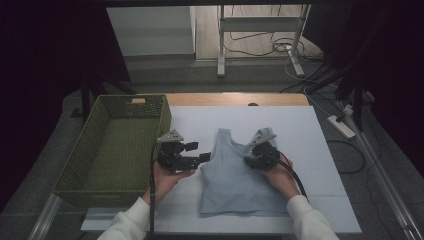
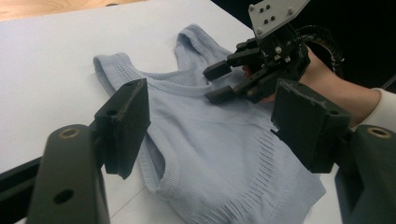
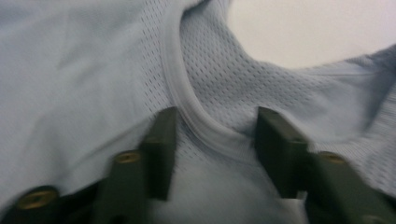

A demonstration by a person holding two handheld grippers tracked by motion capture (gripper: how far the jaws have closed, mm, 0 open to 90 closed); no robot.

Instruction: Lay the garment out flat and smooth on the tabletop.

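White sheet (image 1: 300,135) covers most of the surface, with a strip of bare wood (image 1: 235,99) showing along the far edge, so the work area is pretty plain. Room behind it is dim: dark curtains on both sides, grey floor, a metal stand (image 1: 260,35) with loose cables around its feet, and a white power strip (image 1: 341,126) on the floor off to the right. Counting things up: 1 light blue tank top (image 1: 240,175), 1 green woven basket (image 1: 117,145), 2 grippers, 2 hands in white sleeves. The basket sits at the left edge of the surface, just beside the left hand-held gripper (image 1: 202,151). The tank top lies flat near the middle of the white sheet, straps pointing away from the person, hem toward them. The left hand-held gripper is open, jaws spread wide, hovering just off the top's left armhole with nothing between them. The right hand-held gripper (image 1: 250,159) is down at the top's right shoulder area; in the right gripper view its jaws stand apart with the neckline trim (image 3: 187,107) running between them, not clamped on the fabric.
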